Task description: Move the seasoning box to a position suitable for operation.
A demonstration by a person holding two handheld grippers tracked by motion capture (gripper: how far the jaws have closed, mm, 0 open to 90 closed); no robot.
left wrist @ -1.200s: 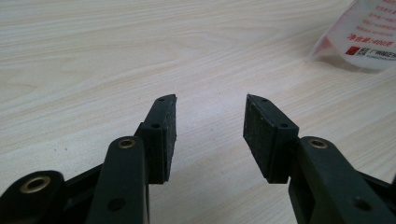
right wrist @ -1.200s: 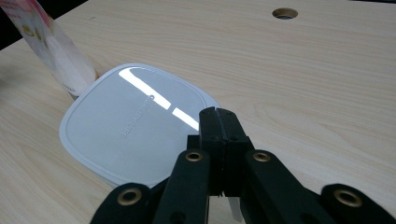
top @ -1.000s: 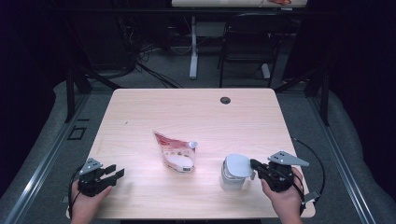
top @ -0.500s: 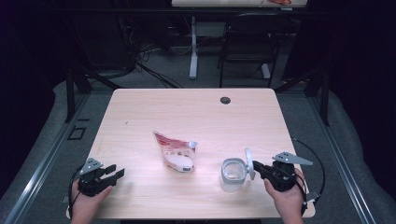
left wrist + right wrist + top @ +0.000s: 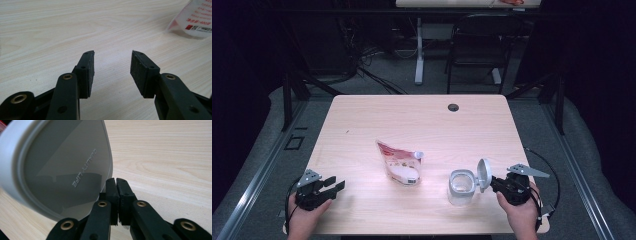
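A clear, lidless jar (image 5: 460,186) stands at the front right of the wooden table (image 5: 422,120). Just right of its rim its round white lid (image 5: 483,174) is held up on edge by my right gripper (image 5: 493,182). In the right gripper view the lid (image 5: 62,162) looms large, and my right gripper (image 5: 115,182) pinches its thin edge; the jaws have just been opening slightly, with the edge still between the pads. A red and white spouted pouch (image 5: 399,162) lies flat mid-table. My left gripper (image 5: 334,184) rests open at the front left, nothing between its fingers (image 5: 112,65); the pouch corner (image 5: 195,17) lies beyond.
A dark cable grommet (image 5: 453,107) sits near the table's far edge. Behind the table are a black chair (image 5: 477,45) and a desk leg (image 5: 419,50) among floor cables. Bare wood stretches between the pouch and the far edge.
The lid, which lay on the jar, has been tipped up and drawn off to the right by my right gripper. My left gripper has stayed put.
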